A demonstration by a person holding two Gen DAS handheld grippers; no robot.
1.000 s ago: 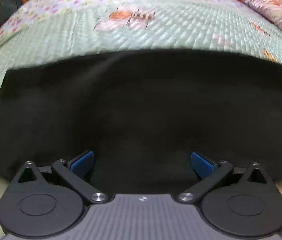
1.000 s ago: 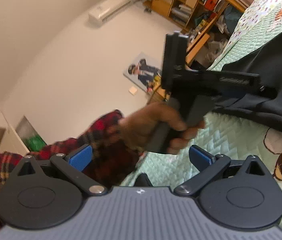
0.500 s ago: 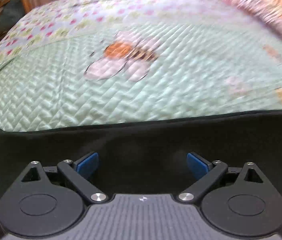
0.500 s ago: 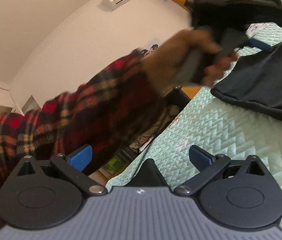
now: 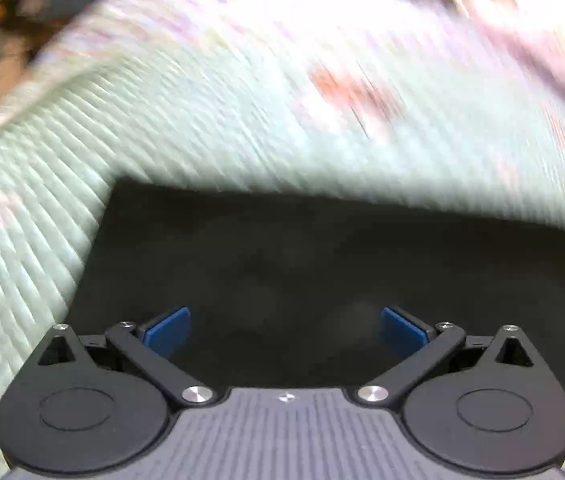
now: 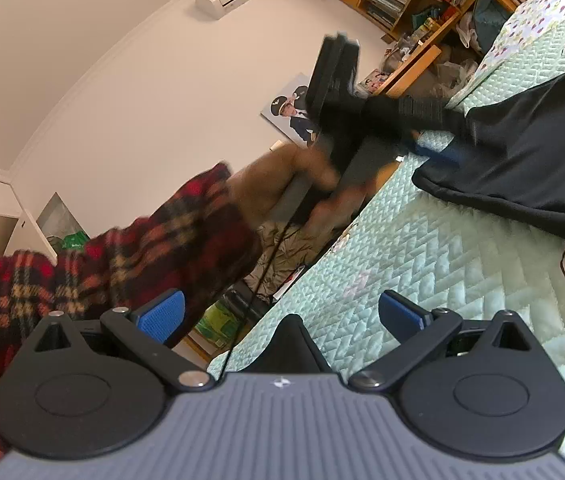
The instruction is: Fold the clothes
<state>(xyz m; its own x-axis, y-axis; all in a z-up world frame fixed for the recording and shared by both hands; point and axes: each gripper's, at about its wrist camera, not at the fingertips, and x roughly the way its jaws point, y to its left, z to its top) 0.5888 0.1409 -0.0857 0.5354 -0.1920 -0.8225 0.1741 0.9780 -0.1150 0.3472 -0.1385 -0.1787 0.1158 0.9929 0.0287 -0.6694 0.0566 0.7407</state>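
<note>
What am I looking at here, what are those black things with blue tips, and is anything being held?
Those are two hand-held grippers, each with a camera looking along its blue-padded fingers. The left gripper view looks down on a black garment lying on a quilted green bedspread; its jaws are open. The right gripper view, also open and holding nothing, looks sideways at the person's hand in a plaid sleeve, carrying the other gripper by the garment's edge.

Left gripper (image 5: 285, 326) swung back over the garment (image 5: 322, 280), its left corner now in view, quilt (image 5: 202, 120) smeared by motion. Seen from the right wrist, dropped from raised to the garment's edge (image 6: 442, 148), hand (image 6: 282, 188) lower.
</note>
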